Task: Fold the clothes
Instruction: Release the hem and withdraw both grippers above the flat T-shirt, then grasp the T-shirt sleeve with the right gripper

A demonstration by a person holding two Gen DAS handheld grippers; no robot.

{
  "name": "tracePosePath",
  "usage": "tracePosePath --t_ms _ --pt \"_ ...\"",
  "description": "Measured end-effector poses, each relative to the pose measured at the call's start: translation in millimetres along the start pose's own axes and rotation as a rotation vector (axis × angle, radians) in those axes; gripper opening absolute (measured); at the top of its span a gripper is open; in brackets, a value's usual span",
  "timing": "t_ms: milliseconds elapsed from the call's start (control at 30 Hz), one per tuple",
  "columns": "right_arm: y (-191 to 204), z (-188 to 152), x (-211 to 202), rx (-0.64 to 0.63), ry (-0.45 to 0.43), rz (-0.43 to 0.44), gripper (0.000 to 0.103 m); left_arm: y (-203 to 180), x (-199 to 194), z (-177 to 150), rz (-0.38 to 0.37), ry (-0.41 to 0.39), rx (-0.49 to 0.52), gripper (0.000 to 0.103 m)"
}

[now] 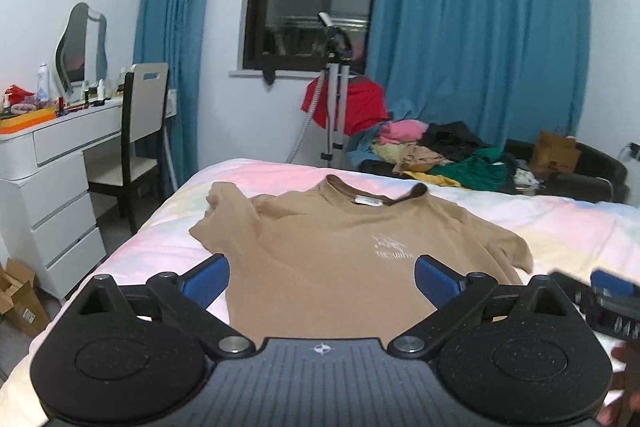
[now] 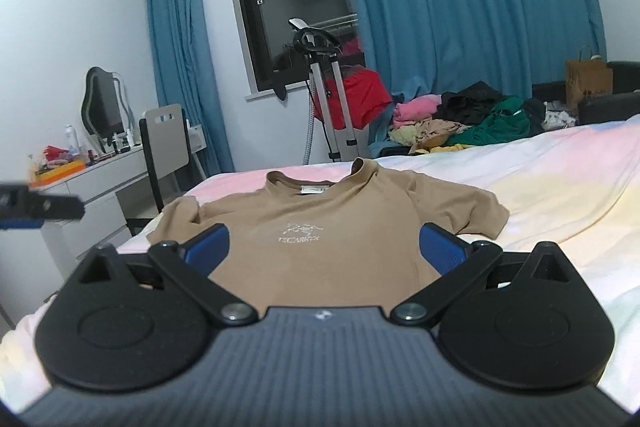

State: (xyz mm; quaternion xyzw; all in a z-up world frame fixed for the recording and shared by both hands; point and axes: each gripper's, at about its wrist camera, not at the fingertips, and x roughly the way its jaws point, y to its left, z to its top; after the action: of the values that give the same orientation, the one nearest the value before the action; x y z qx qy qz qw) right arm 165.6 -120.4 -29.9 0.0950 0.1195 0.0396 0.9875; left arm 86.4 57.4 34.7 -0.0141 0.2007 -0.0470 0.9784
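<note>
A tan T-shirt (image 1: 320,247) with a white chest print lies spread face up on the pastel bed sheet (image 1: 560,227), collar at the far end. It also shows in the right wrist view (image 2: 320,223). My left gripper (image 1: 322,279) is open and empty, above the shirt's near hem. My right gripper (image 2: 324,249) is open and empty, also above the near part of the shirt. The right gripper shows at the right edge of the left wrist view (image 1: 608,295); the left gripper shows at the left edge of the right wrist view (image 2: 36,211).
A pile of mixed clothes (image 1: 440,151) lies beyond the bed's far edge, with a garment steamer stand (image 1: 334,99) and a red garment. A white dresser (image 1: 52,163) and chair (image 1: 136,139) stand left of the bed. A black sofa with a paper bag (image 1: 556,151) is at the far right.
</note>
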Motion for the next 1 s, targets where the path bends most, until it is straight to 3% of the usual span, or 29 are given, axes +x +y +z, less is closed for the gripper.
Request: tracePosePath --t_ms 100,267,567,767,933,1000 --pt "7 -2 -11 -0.040 -0.004 -0.021 0.103 12 -11 -20 0.006 -0.017 -0.004 0.100" --pt "9 -6 -21 -0.054 -0.013 -0.033 0.103 25 -18 -43 0.029 0.022 -0.023 0.101" --pt "-7 -6 -9 0.010 0.017 -0.005 0.103 24 -13 -47 0.030 0.051 -0.044 0.102" --pt "-84 -2 18 0.390 0.040 -0.046 0.103 25 -13 -49 0.061 0.077 -0.075 0.102" --pt "-146 0 52 0.701 0.031 0.007 0.103 22 -6 -50 0.068 0.088 -0.106 0.102" --pt "-170 0 74 0.787 0.057 0.035 0.097 18 -3 -52 0.059 0.095 -0.103 0.102"
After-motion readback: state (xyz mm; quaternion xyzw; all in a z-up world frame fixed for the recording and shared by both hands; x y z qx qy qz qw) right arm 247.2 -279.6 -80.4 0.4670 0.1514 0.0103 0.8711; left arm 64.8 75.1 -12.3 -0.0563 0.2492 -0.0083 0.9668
